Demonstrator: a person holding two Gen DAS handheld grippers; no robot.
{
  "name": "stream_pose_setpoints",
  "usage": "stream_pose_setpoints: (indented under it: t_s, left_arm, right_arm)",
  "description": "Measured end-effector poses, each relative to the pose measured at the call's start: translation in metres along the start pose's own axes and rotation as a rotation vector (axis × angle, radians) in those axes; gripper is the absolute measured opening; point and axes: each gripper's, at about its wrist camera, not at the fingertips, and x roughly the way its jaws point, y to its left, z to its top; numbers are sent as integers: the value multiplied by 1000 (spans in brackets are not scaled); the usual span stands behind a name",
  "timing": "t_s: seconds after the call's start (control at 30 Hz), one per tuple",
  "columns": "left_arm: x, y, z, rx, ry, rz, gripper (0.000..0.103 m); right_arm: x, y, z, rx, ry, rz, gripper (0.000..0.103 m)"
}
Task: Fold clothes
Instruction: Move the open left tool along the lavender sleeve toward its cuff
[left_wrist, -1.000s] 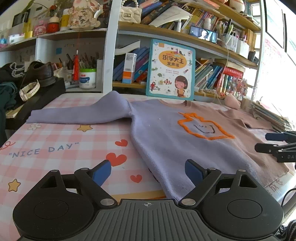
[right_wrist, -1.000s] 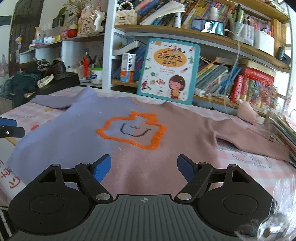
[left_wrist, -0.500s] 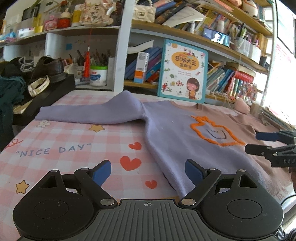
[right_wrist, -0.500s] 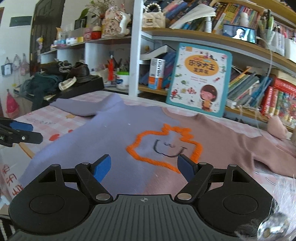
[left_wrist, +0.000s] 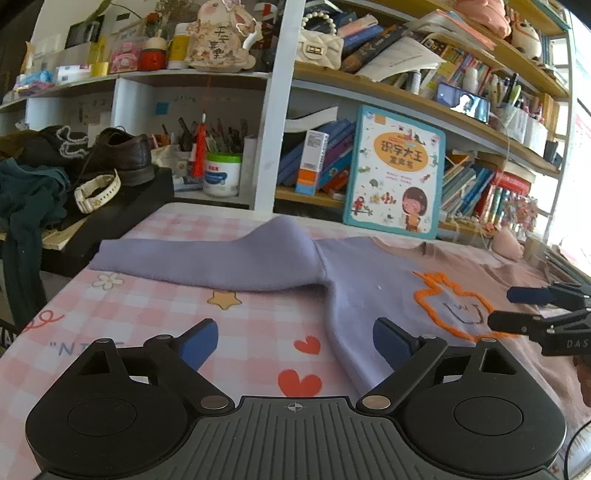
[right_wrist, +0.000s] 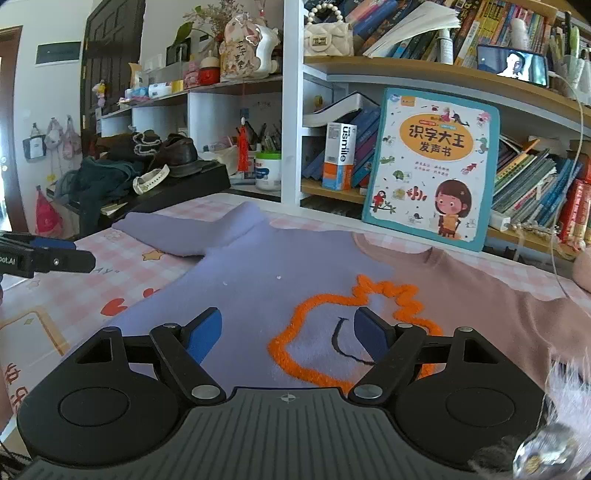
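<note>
A two-tone sweater lies spread flat, front side up, on a pink checked surface printed with hearts and stars. Its left half is lilac and its right half dusty pink, with an orange outlined face motif at the chest. The lilac sleeve stretches out to the left, toward the far edge of the surface; the pink sleeve runs off to the right.

The left tongs hover low over the near left part of the surface, pointing forward, their blue-padded tips spread wide and holding nothing. The right tip hangs over the sweater's lilac side edge, the left tip over bare cloth.

The right tongs hover over the sweater's chest, also wide open and empty, their tips framing the left part of the orange motif. In each wrist view the other tongs show side-on at the picture's edge.

Behind the sweater, a children's book with a cartoon girl stands upright against crowded bookshelves. At far left, a brown shoe and a white watch rest on a black ledge.
</note>
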Motion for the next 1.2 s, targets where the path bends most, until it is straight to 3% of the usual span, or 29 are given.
stream_pose_setpoints:
  t_s: [0.33,0.73,0.97,1.2]
  left_arm:
    - [31,8,12,12,19,66,94]
    - [56,26,24,-55,28,165,94]
    - [71,30,32,15,39,239,94]
    - [91,30,39,71,55,270,94]
  right_arm:
    - [21,-10,2,-28,0,19,81]
    - [36,-15,0,-4,-4,75,83]
    - [35,-19,0,-25,-30,12,84]
    - [39,-23,-1,-12,-16,22,86]
